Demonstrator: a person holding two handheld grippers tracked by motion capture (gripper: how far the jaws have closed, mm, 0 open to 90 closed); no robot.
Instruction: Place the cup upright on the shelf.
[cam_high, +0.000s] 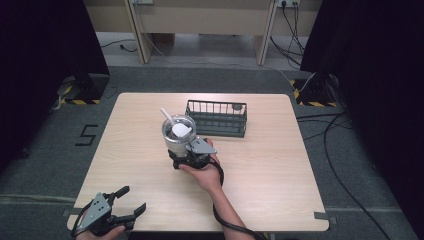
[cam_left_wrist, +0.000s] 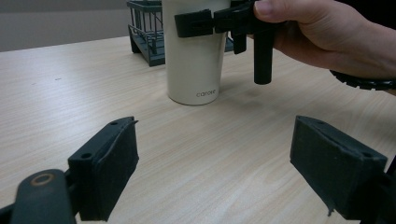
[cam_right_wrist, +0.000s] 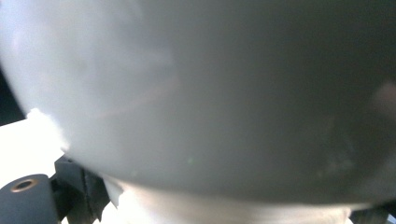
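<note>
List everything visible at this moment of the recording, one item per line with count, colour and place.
Table: one, light wood, centre of the high view.
Cup: one, cream-white with a clear lid, upright near the table's middle.
Straw: one, white, sticking up through the cup's lid.
Wire basket: one, dark green-grey, on the table just behind the cup, toward the far edge.
Cables: several, black, on the grey floor right of the table.
Right gripper: one, black with a grey plate, jaws around the cup's side.
Right hand: one, holding that gripper.
Left gripper: one, black, jaws wide apart, at the table's near left corner.
Left hand: one, at the bottom edge.
</note>
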